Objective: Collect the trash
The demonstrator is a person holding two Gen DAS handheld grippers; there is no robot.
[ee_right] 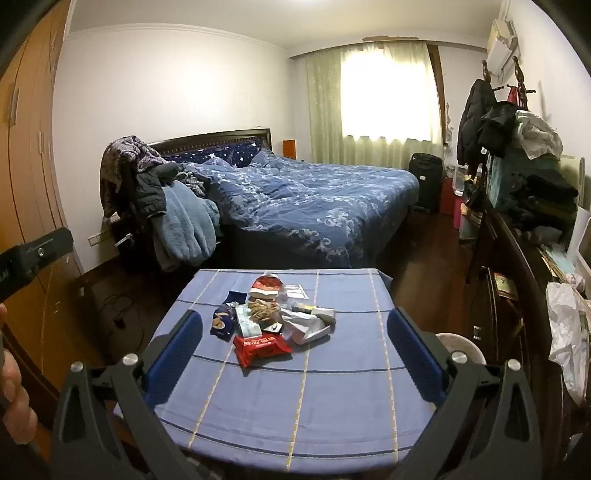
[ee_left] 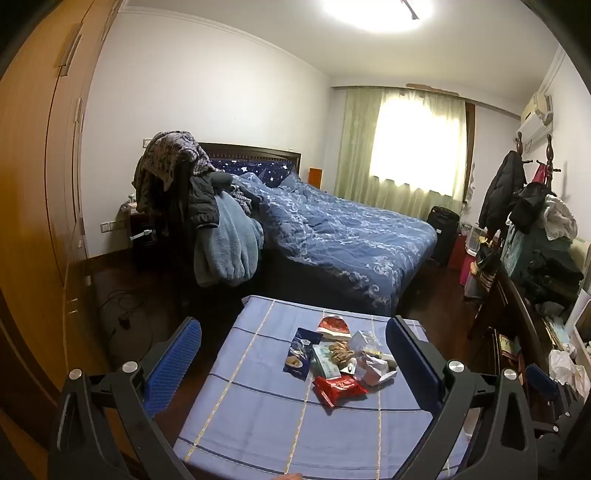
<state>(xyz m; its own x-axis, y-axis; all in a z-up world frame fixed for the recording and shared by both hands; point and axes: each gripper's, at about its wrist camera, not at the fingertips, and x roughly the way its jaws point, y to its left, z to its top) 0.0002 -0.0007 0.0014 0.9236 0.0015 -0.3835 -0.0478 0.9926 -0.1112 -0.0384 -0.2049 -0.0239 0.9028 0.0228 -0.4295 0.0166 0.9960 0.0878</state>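
Both hand-held grippers, left (ee_left: 293,345) and right (ee_right: 294,330), gape apart above the worktop's (ee_right: 332,398) trash pile (ee_right: 271,317); only the right view catches a white stool (ee_right: 460,345).

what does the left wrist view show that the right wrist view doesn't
Only the left wrist view shows the lit ceiling lamp. Only the right wrist view shows the white round bin rim beside the table and the small paper slip behind the pile. Both show the blue checked tablecloth with the trash pile, including the red wrapper nearest the camera, plus the bed, with both grippers open above the table.
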